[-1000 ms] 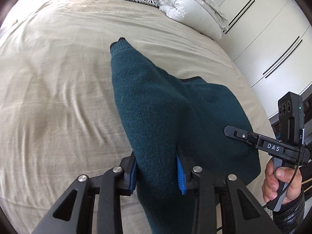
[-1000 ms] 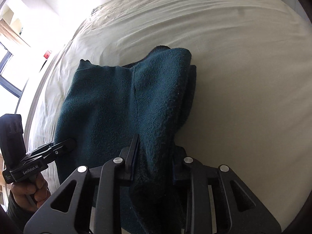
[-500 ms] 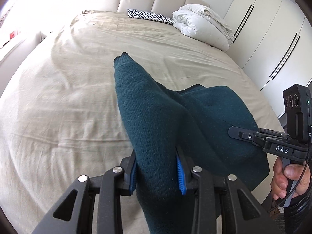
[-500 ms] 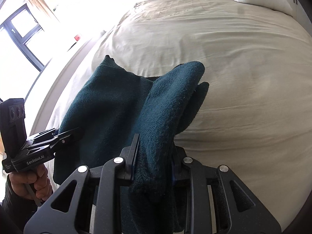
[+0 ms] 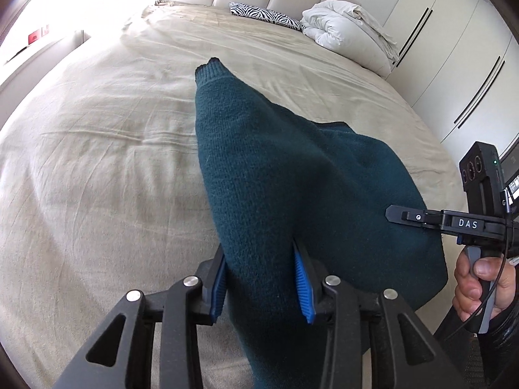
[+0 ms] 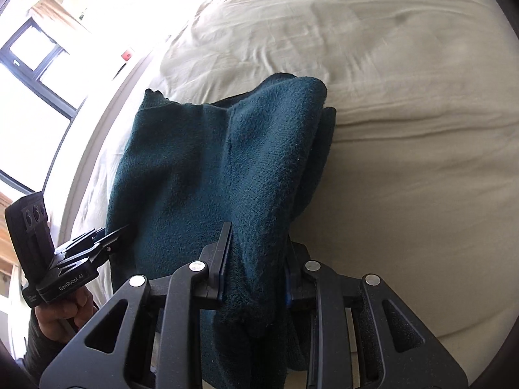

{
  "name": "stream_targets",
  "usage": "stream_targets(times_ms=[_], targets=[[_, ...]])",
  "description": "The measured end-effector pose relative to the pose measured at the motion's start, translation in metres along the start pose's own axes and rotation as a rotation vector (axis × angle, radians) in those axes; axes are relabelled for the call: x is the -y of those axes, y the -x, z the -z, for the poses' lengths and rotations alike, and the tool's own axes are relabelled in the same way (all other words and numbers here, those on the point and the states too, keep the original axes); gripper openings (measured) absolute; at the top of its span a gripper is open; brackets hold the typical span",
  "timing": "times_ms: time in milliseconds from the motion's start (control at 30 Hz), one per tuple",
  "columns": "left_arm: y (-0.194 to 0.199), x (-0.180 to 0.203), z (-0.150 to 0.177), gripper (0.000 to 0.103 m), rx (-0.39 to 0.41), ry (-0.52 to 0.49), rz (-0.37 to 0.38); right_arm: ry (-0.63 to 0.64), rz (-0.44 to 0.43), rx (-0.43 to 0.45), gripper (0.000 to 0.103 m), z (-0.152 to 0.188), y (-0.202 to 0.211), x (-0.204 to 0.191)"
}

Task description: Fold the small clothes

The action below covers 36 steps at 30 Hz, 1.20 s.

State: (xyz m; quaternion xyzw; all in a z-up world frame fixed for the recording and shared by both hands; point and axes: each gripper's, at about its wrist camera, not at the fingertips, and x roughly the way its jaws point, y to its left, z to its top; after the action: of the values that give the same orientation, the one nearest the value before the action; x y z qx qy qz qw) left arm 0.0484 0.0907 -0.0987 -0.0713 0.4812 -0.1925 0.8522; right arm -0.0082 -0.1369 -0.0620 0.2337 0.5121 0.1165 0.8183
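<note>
A dark teal knit sweater (image 5: 292, 178) hangs between both grippers above the beige bed (image 5: 97, 162). My left gripper (image 5: 261, 278) is shut on one bunched edge of it, with a ribbed cuff (image 5: 209, 71) pointing away. My right gripper (image 6: 256, 259) is shut on the other edge of the sweater (image 6: 211, 168). The right gripper also shows in the left wrist view (image 5: 418, 218), and the left gripper shows in the right wrist view (image 6: 107, 240). The sweater's lower part is hidden under the fingers.
A rolled white duvet (image 5: 350, 35) and a zebra-print pillow (image 5: 266, 16) lie at the head of the bed. White wardrobe doors (image 5: 454, 48) stand to the right. A window (image 6: 39, 64) is on the left side.
Both grippers keep their hold on the sweater. The right wrist view has tipped down and swung left toward the bed edge, and the left wrist view has tilted up a little.
</note>
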Motion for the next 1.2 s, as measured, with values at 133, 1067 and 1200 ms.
stream_targets(times_ms=[133, 1067, 1200], targets=[[-0.004, -0.006, 0.003, 0.047, -0.003, 0.014, 0.011, -0.069, -0.084, 0.012, 0.024, 0.005, -0.010, 0.027], [-0.002, 0.008, 0.002, 0.075, 0.028, -0.025, -0.157, -0.181, -0.061, 0.148, 0.045, 0.028, 0.046, 0.049], [0.014, 0.010, 0.005, 0.075, 0.068, -0.013, -0.188, -0.152, -0.143, 0.197, 0.046, 0.026, 0.068, 0.035]])
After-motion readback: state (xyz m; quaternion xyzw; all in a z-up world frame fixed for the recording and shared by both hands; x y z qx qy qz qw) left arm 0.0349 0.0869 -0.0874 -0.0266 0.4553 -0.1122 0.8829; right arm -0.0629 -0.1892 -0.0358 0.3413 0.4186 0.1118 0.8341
